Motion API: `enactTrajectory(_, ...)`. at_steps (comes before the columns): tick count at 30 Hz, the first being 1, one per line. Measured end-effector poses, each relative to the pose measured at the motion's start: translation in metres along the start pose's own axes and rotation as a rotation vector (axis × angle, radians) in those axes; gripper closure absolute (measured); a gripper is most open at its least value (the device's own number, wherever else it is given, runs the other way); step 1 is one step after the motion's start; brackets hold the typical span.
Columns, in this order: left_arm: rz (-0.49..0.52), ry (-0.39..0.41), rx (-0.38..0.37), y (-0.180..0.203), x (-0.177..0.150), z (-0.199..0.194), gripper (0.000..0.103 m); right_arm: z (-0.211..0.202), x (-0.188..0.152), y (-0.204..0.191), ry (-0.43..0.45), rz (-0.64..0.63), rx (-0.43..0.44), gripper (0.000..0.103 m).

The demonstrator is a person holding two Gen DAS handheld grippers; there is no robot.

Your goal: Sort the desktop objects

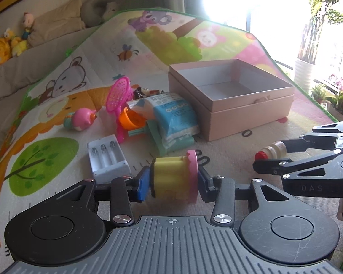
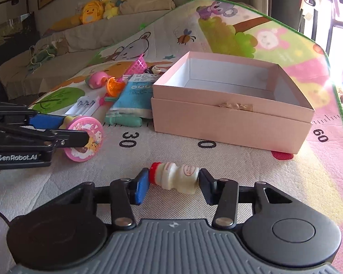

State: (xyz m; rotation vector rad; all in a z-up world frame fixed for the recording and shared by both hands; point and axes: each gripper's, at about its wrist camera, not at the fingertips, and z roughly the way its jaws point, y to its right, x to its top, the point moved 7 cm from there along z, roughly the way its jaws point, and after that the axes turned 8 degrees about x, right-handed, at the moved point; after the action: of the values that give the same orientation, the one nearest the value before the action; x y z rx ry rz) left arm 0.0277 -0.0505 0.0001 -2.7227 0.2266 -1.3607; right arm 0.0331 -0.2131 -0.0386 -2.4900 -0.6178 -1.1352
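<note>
My left gripper (image 1: 172, 178) is shut on a yellow sponge roller with a pink disc end (image 1: 176, 175), held above the mat; it also shows in the right wrist view (image 2: 83, 141). My right gripper (image 2: 173, 182) is shut on a small white drink bottle with a red cap (image 2: 175, 178), held sideways; the bottle also shows in the left wrist view (image 1: 272, 151). An open, empty pink box (image 1: 231, 98) (image 2: 231, 105) stands ahead of both grippers.
A pile lies left of the box: blue packet (image 1: 176, 116), orange cup (image 1: 130, 118), pink net scoop (image 1: 119, 93), white battery holder (image 1: 107, 159), pink round toy (image 1: 81, 119), teal tool (image 2: 123, 121). Sofa with plush toys (image 2: 91, 13) behind the mat.
</note>
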Motion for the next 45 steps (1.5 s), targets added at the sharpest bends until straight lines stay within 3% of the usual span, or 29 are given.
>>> enactTrajectory(3, 0.013, 0.054, -0.044, 0.007, 0.016, -0.022, 0.056, -0.036, 0.013, 0.001, 0.052, -0.031, 0.033, 0.057)
enactTrajectory(5, 0.022, 0.106, -0.070, 0.012, 0.037, -0.034, 0.056, -0.072, 0.032, 0.006, 0.135, -0.046, 0.036, 0.057)
enactTrajectory(10, 0.052, 0.258, -0.086, 0.032, 0.104, -0.041, 0.056, -0.136, 0.095, 0.029, 0.334, -0.092, -0.039, 0.057)
enactTrajectory(13, 0.045, 0.267, -0.111, 0.046, 0.138, -0.021, 0.056, -0.127, 0.118, 0.049, 0.349, -0.101, -0.104, 0.057)
enactTrajectory(17, -0.013, 0.242, -0.162, 0.050, 0.177, 0.019, 0.053, -0.082, 0.134, 0.076, 0.309, -0.063, -0.102, 0.057)
enactTrajectory(19, -0.059, 0.223, -0.150, 0.041, 0.185, 0.035, 0.034, -0.057, 0.136, 0.089, 0.286, -0.015, -0.058, 0.056)
enactTrajectory(22, -0.106, 0.221, -0.089, 0.017, 0.174, 0.041, 0.016, -0.037, 0.128, 0.098, 0.257, 0.025, -0.067, 0.050)
enactTrajectory(26, -0.084, 0.197, 0.019, -0.022, 0.128, 0.040, 0.008, -0.039, 0.111, 0.096, 0.262, 0.012, -0.103, 0.038)
enactTrajectory(29, -0.053, 0.155, 0.080, -0.041, 0.082, 0.037, 0.007, -0.040, 0.102, 0.088, 0.261, -0.030, -0.150, 0.036)
enactTrajectory(34, -0.050, 0.098, 0.200, -0.069, 0.023, 0.034, 0.004, -0.027, 0.092, 0.025, 0.205, -0.170, -0.048, 0.034)
enactTrajectory(37, -0.133, 0.072, 0.279, -0.098, 0.004, 0.032, 0.003, -0.006, 0.089, -0.021, 0.184, -0.303, -0.040, 0.034)
enactTrajectory(39, -0.201, 0.043, 0.278, -0.112, -0.006, 0.032, 0.003, 0.013, 0.097, -0.041, 0.146, -0.339, -0.030, 0.040)
enactTrajectory(40, -0.225, 0.031, 0.266, -0.116, -0.010, 0.033, 0.003, 0.023, 0.104, -0.046, 0.125, -0.337, -0.019, 0.051)
enactTrajectory(41, -0.235, 0.026, 0.250, -0.117, -0.014, 0.033, 0.003, 0.035, 0.113, -0.050, 0.096, -0.316, 0.000, 0.054)
enactTrajectory(45, -0.233, 0.045, 0.206, -0.112, -0.024, 0.031, 0.003, 0.098, 0.155, -0.043, -0.046, -0.135, 0.084, 0.054)
